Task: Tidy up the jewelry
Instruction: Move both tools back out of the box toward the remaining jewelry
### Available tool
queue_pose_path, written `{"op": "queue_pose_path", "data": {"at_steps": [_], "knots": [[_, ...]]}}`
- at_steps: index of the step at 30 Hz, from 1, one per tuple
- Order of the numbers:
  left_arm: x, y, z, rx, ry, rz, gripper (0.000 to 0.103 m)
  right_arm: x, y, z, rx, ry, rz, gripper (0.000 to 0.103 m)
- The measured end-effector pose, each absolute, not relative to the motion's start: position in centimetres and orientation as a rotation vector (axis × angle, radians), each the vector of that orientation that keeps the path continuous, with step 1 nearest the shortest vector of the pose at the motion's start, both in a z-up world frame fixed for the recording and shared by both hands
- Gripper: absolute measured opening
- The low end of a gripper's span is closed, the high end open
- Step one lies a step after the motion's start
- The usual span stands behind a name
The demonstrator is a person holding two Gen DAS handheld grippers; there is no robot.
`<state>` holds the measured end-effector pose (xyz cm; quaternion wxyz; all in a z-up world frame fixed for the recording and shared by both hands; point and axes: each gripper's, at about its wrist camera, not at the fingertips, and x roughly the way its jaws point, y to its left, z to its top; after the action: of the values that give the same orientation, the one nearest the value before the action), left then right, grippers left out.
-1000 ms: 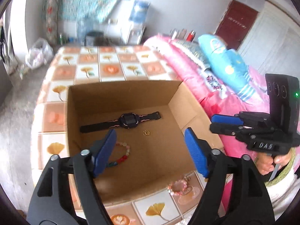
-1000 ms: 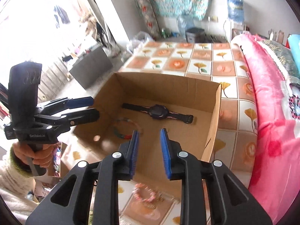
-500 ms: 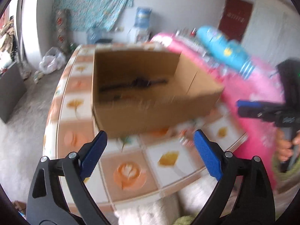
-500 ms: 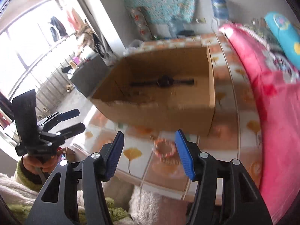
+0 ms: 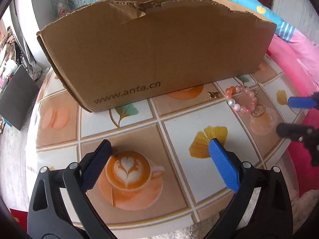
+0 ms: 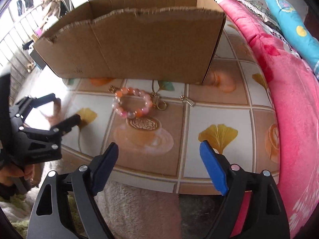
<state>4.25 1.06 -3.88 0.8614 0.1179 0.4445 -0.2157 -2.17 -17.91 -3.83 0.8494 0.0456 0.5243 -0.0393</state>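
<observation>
Dropping from above the brown cardboard box [image 6: 139, 45] to desk [image 5: 179, 131] level | both hand-held grippers, left [image 5: 159, 159] and right [image 6: 159, 163], open, empty | pink-orange bead bracelet [image 6: 132, 104], frame centre, likely next.

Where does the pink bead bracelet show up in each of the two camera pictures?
Left wrist view: the bead bracelet lies on the tablecloth at the right, just in front of the cardboard box's right end.
Right wrist view: the bead bracelet lies near the middle, slightly left, in front of the cardboard box, with a gold clasp beside it.
Shared landmark: the cardboard box right behind the bracelet.
</observation>
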Motion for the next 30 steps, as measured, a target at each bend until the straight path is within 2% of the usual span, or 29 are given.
{"op": "queue_pose_path", "data": {"at_steps": [4, 11, 23, 28, 30], "knots": [[3.7, 1.6, -4.0, 0.242, 0.895, -0.457, 0.095, -1.9, -17.7, -4.6, 0.060, 1.118, -0.100, 0.084], [2.3, 2.0, -4.6, 0.246, 0.901, -0.459, 0.095, -1.6, -18.7, -5.7, 0.075, 1.129, -0.114, 0.096], [3.4, 2.6, -3.6, 0.268, 0.909, -0.501, 0.095, -1.3, -20.1, -5.7, 0.063, 1.142, -0.067, 0.096], [3.0, 2.7, -3.9, 0.262, 0.908, -0.486, 0.095, -1.6, -20.8, -2.3, 0.213, 0.990, -0.007, 0.096], [2.8, 2.8, -4.0, 0.261, 0.901, -0.490, 0.095, -1.4, -20.1, -1.3, 0.211, 0.941, 0.045, 0.090]]}}
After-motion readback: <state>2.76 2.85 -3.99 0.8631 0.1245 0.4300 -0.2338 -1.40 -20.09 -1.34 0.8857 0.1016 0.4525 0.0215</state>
